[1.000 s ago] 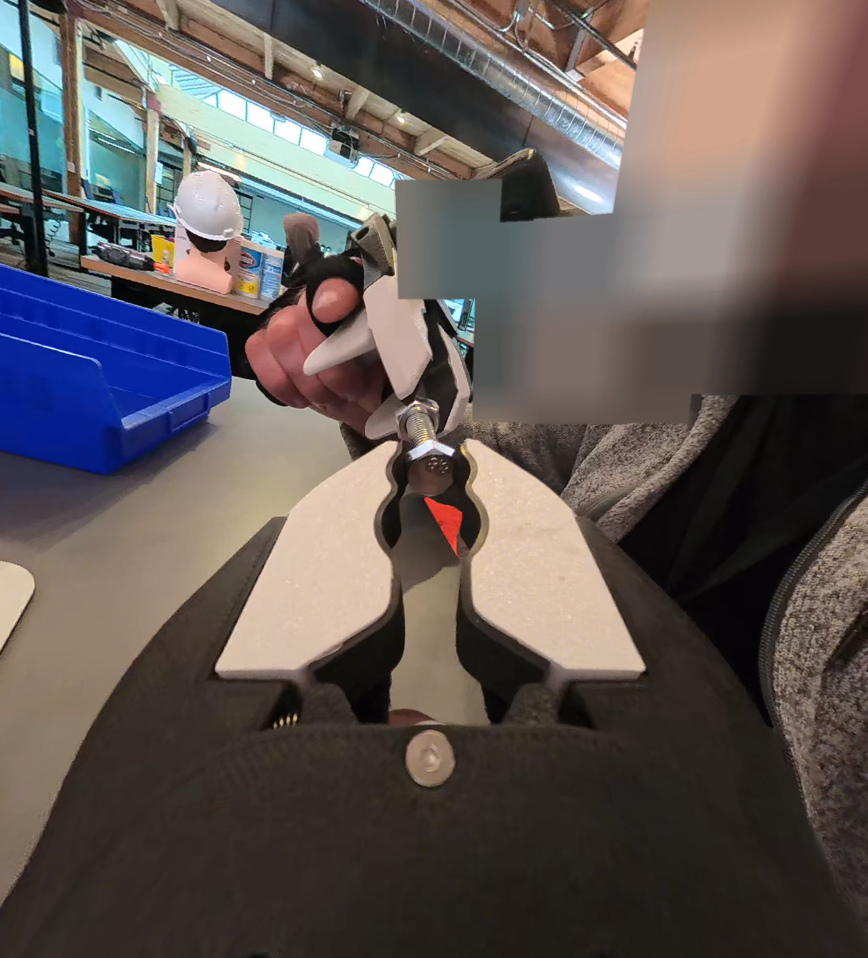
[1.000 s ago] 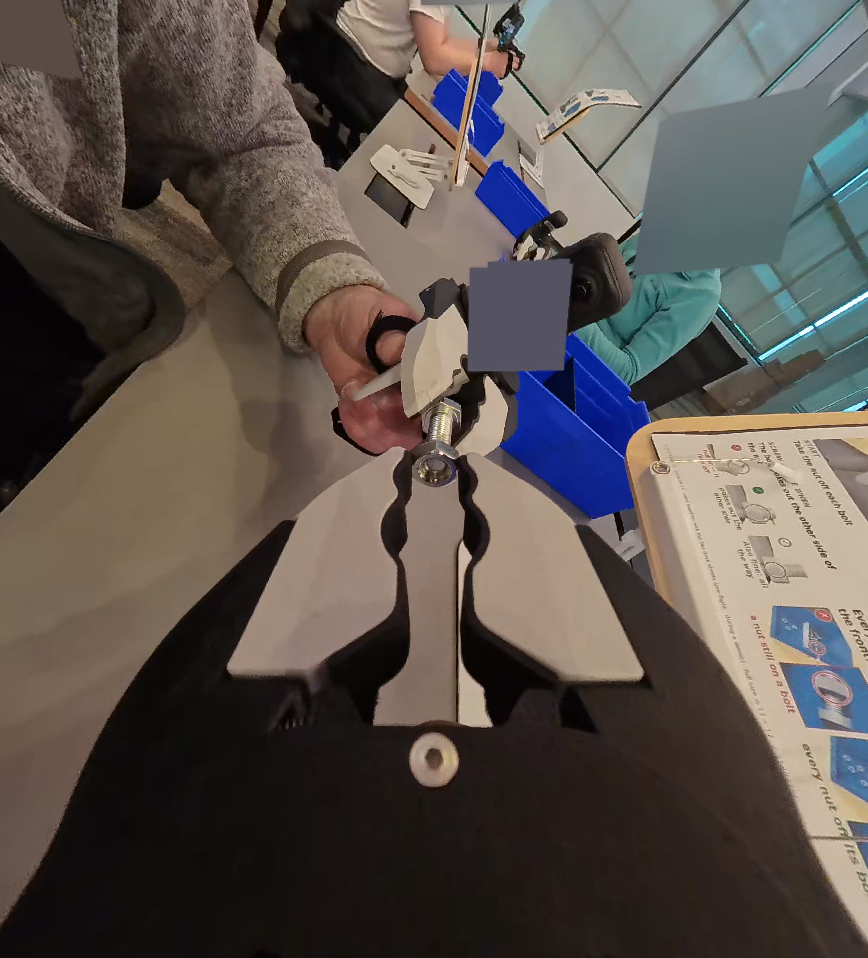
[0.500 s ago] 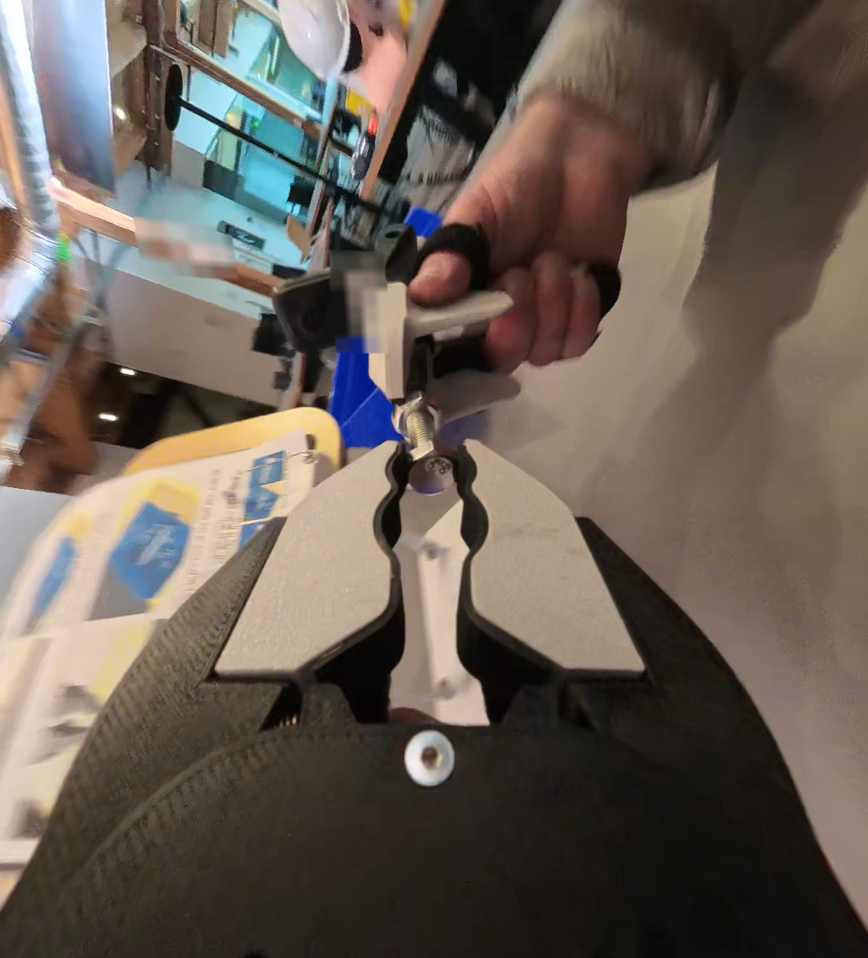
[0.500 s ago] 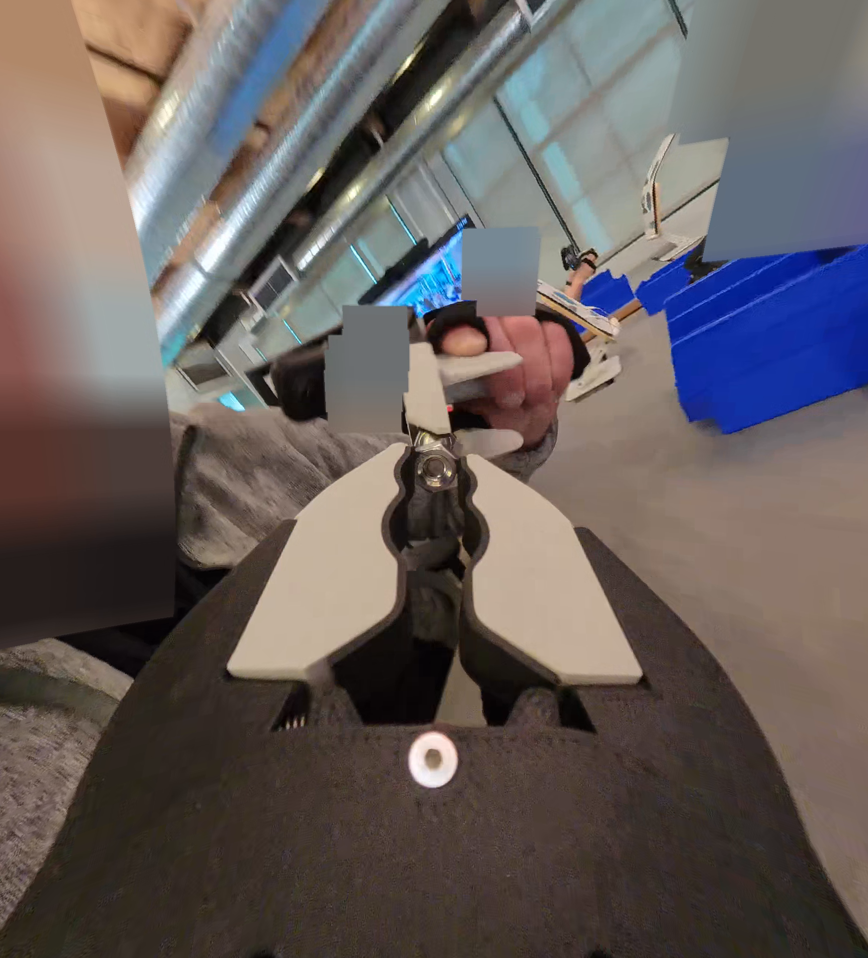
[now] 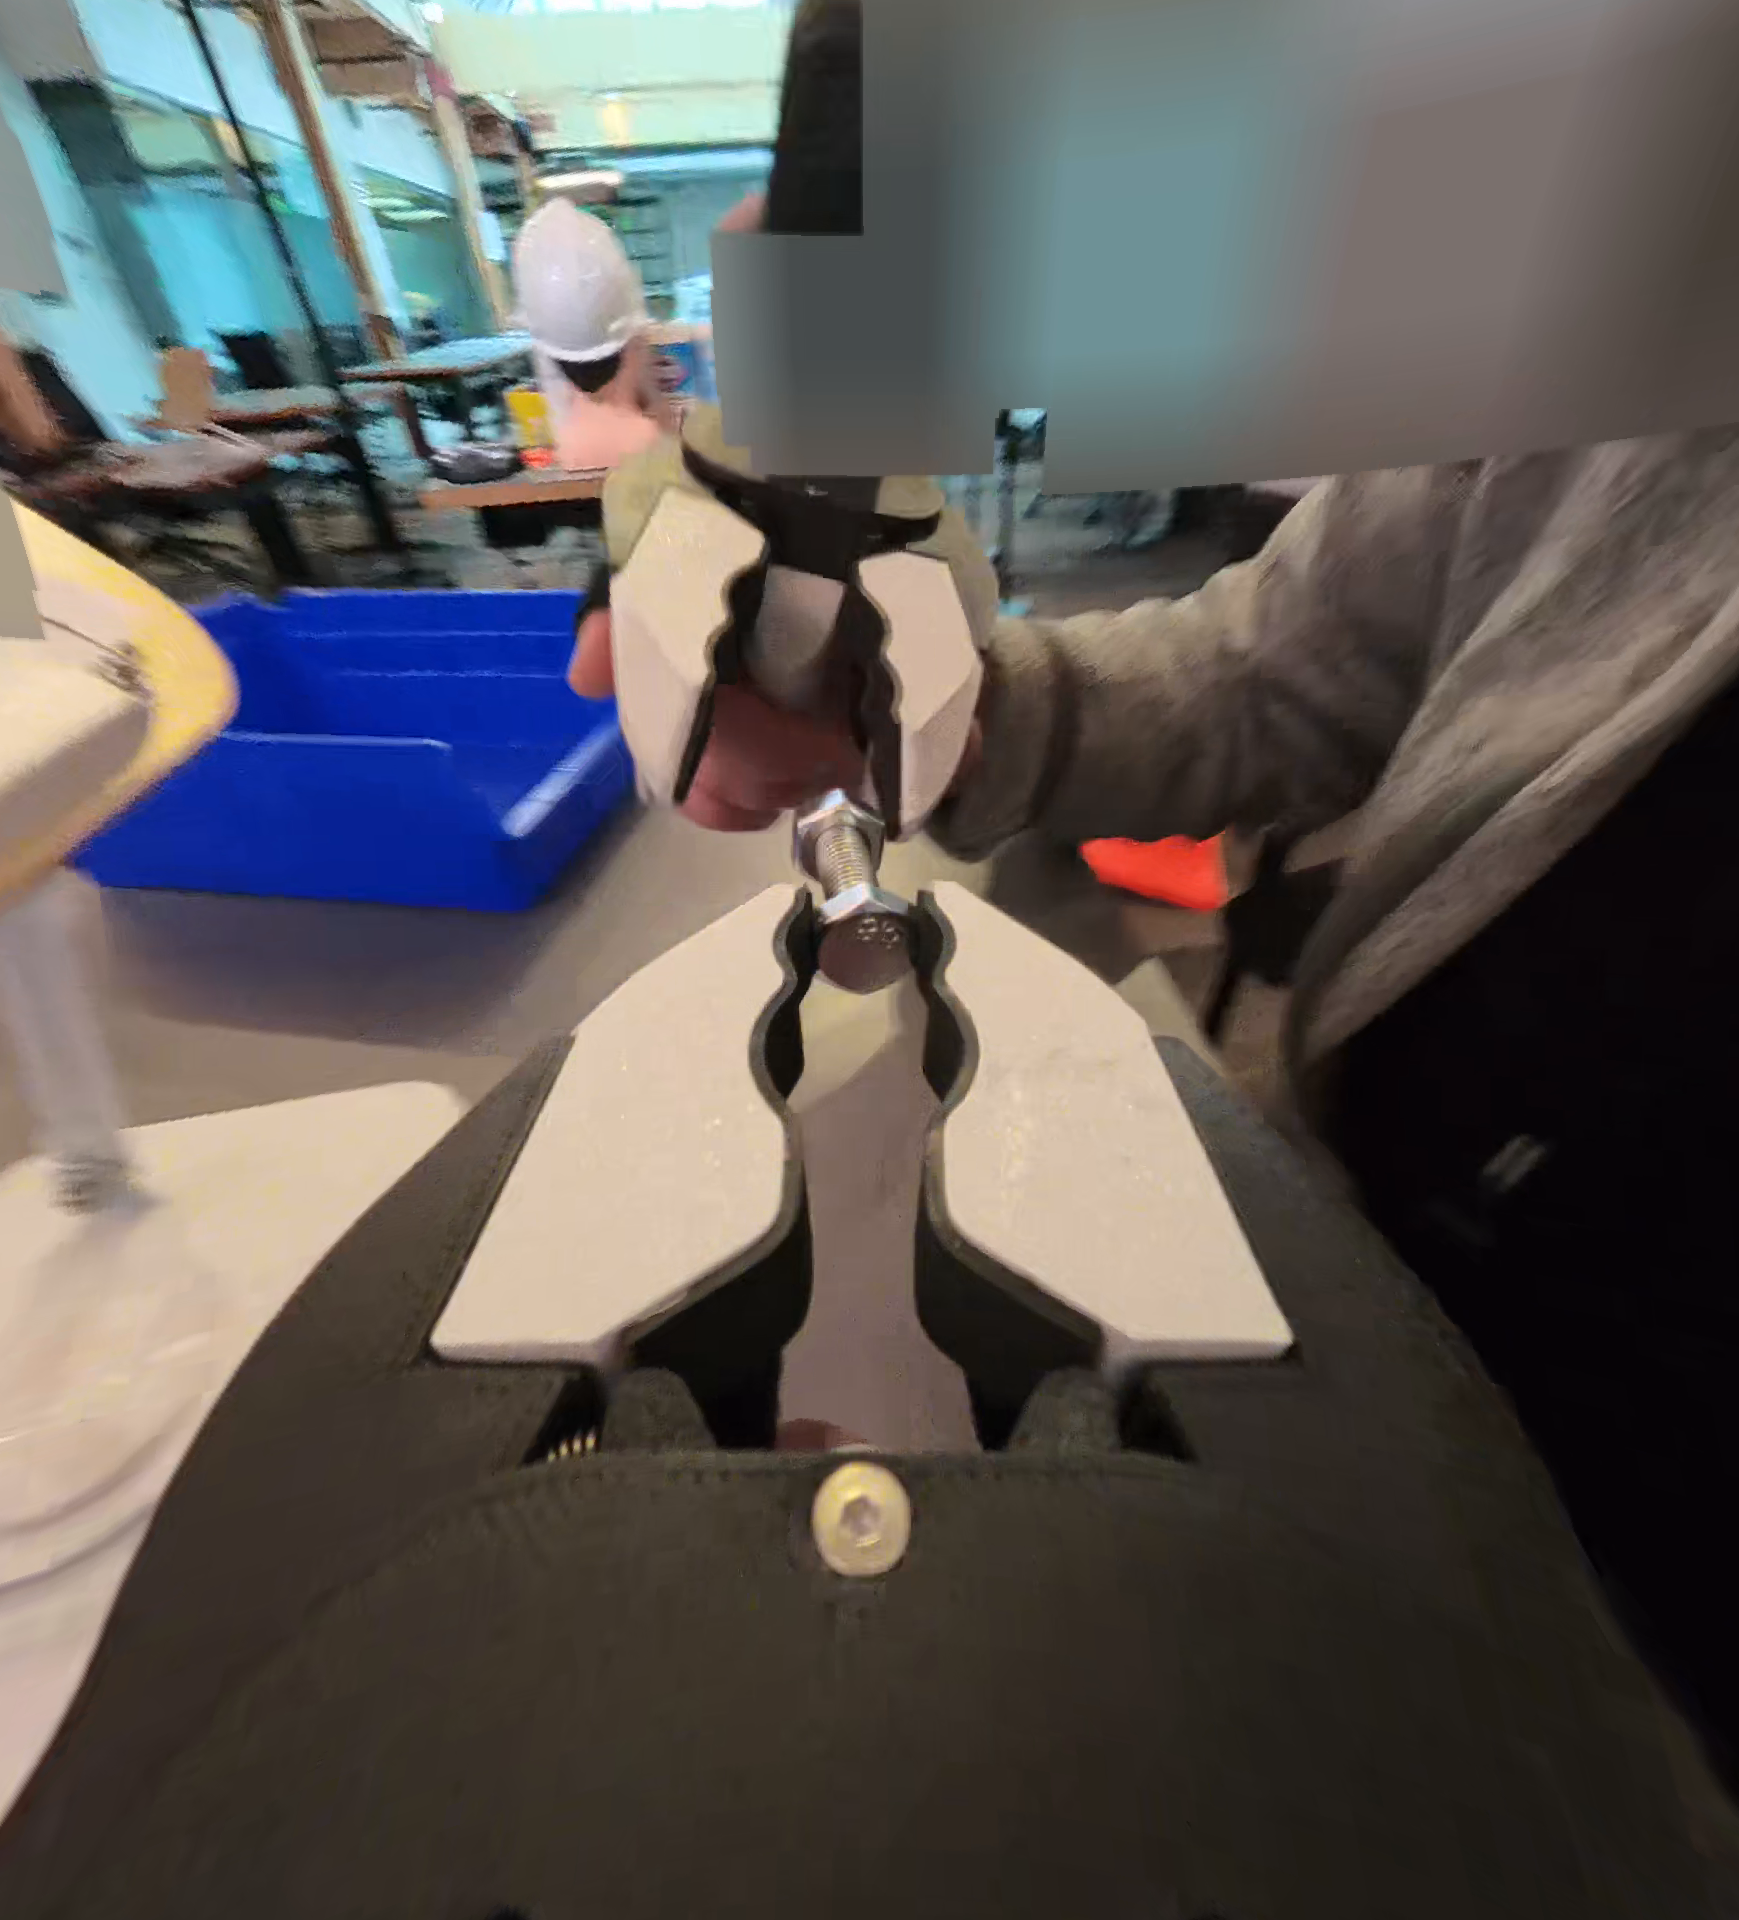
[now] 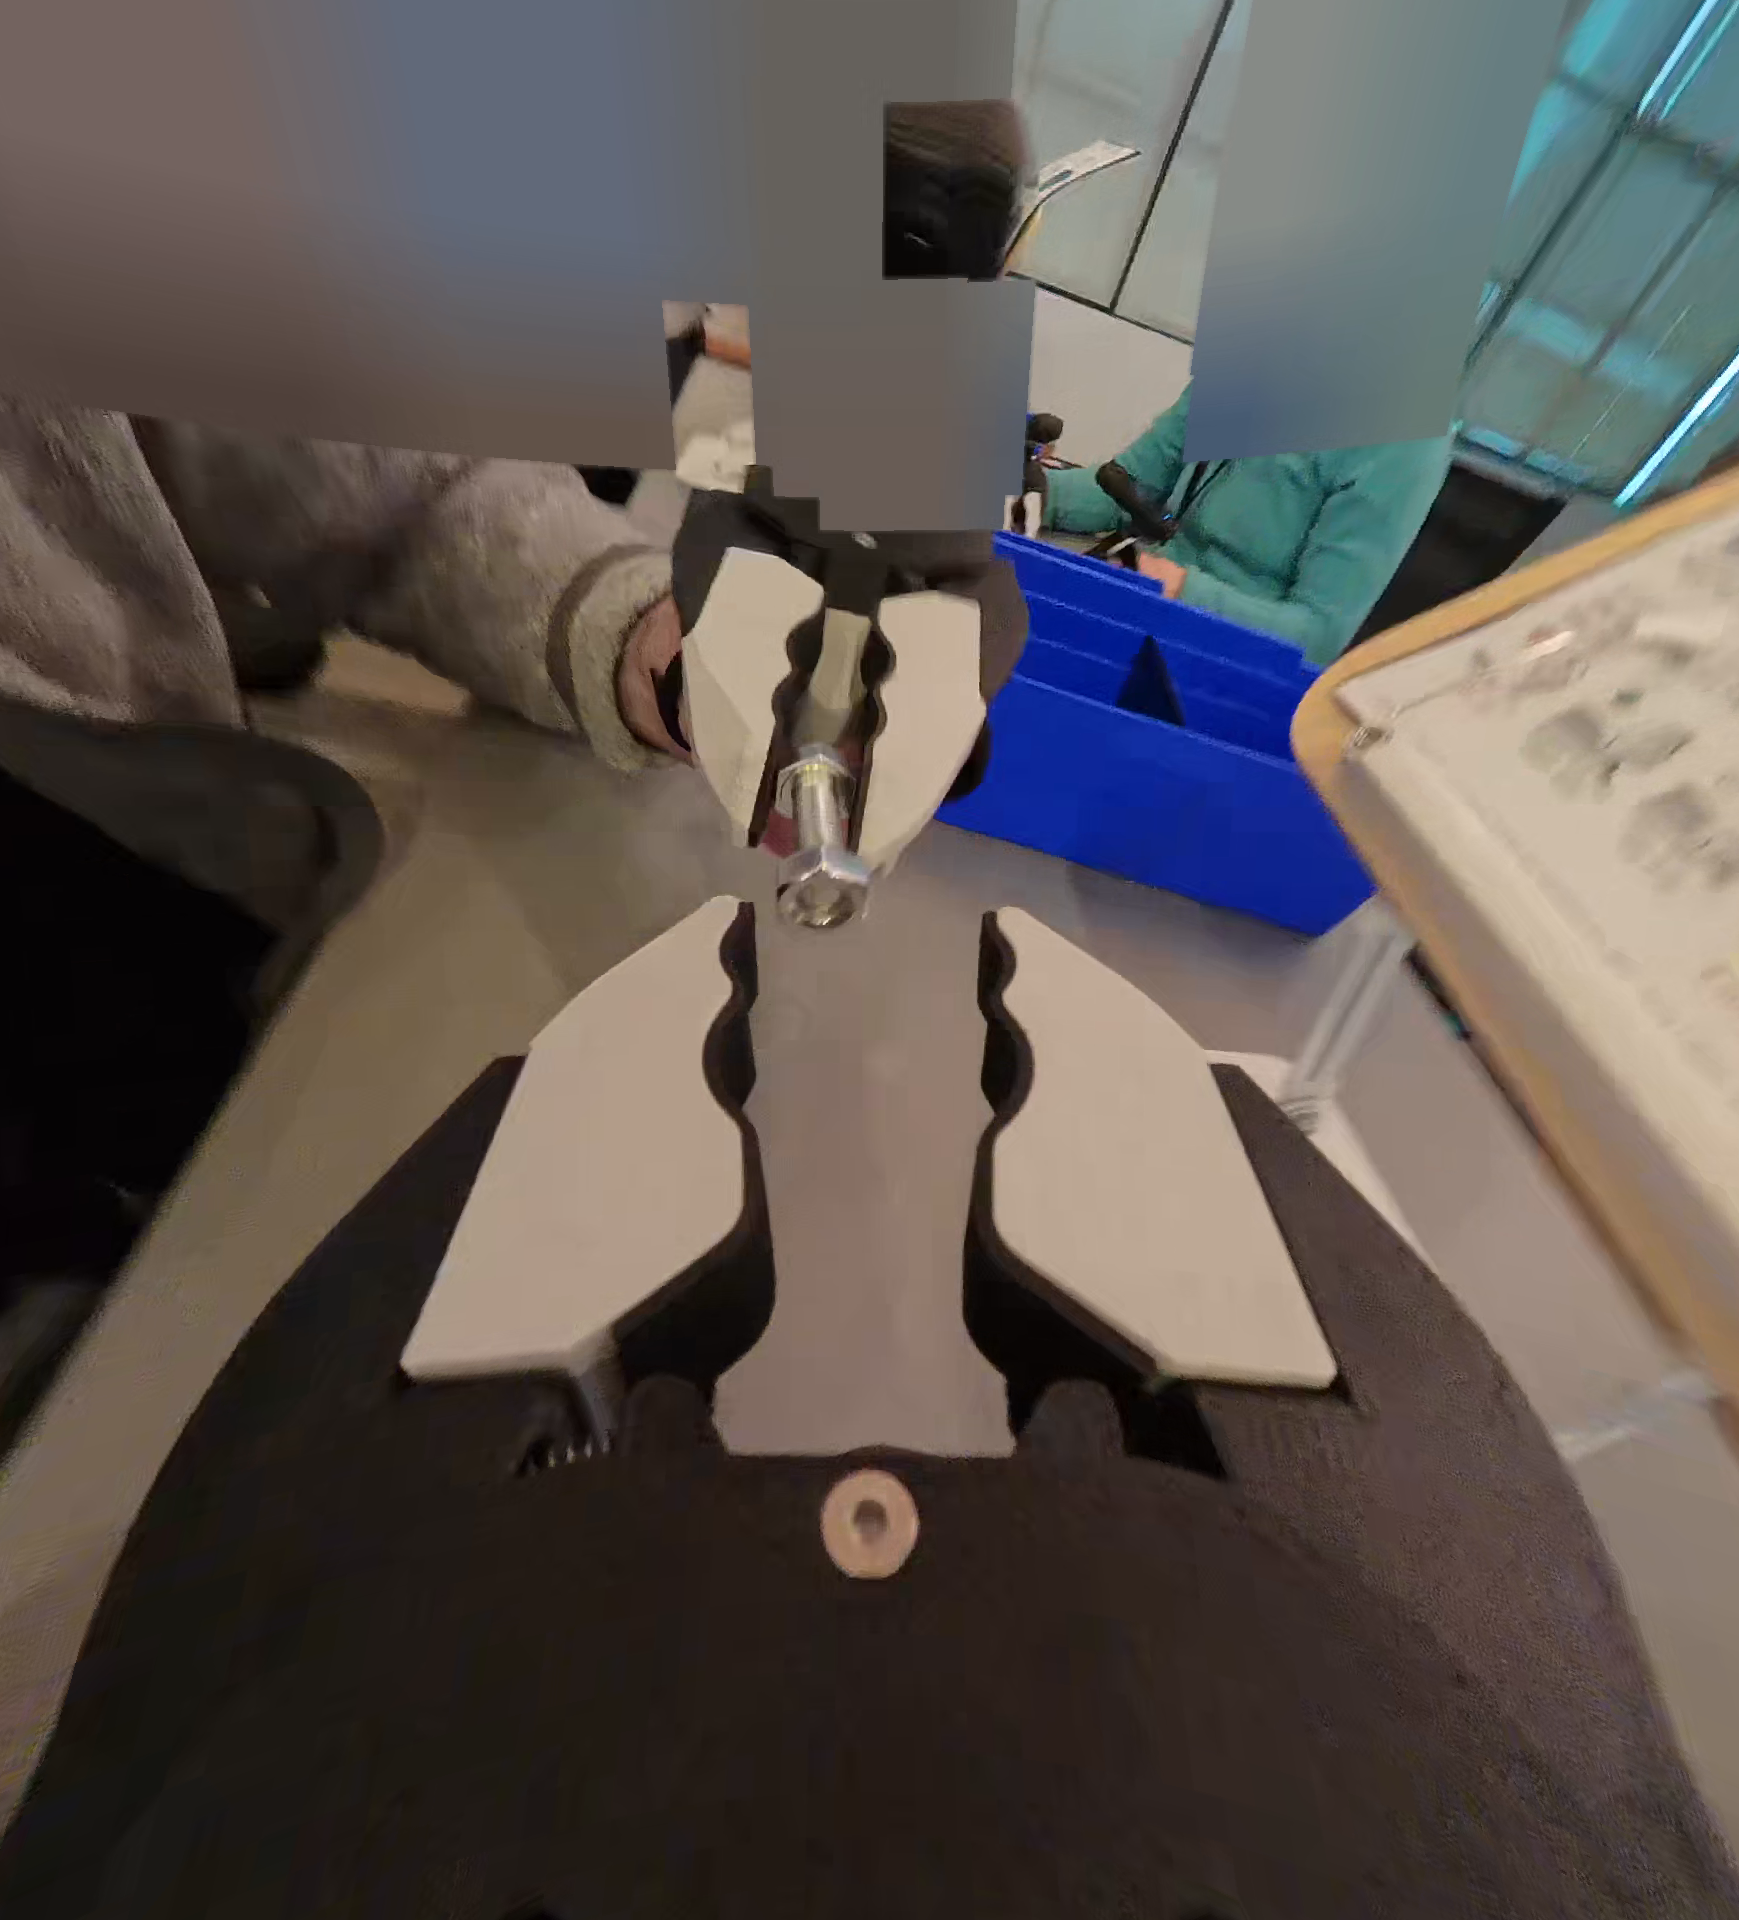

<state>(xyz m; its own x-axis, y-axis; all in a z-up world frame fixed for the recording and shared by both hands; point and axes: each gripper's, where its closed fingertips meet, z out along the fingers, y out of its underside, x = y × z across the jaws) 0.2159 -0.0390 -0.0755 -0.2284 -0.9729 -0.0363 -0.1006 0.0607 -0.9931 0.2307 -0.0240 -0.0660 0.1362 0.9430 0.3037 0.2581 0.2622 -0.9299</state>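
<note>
- left gripper (image 5: 863, 935): narrow, pads clamped on the hex head of a bolt (image 5: 847, 868); bright steel, threaded shank pointing straight ahead
- right gripper (image 6: 863, 914): spread wide, holding nothing; hex nut (image 6: 821, 896) on the shank's end just ahead of its fingertips
- blue plastic bin (image 5: 377, 790) ahead-left of the left gripper, on the smooth grey counter (image 5: 325, 997)

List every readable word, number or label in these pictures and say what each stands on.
Bolt, its head clamped in the left gripper: small stamped marks on the head, not quoted here.
Printed sheet on the wooden board: text and blue panels, too blurred to read.
Nothing else shows legible writing.
</note>
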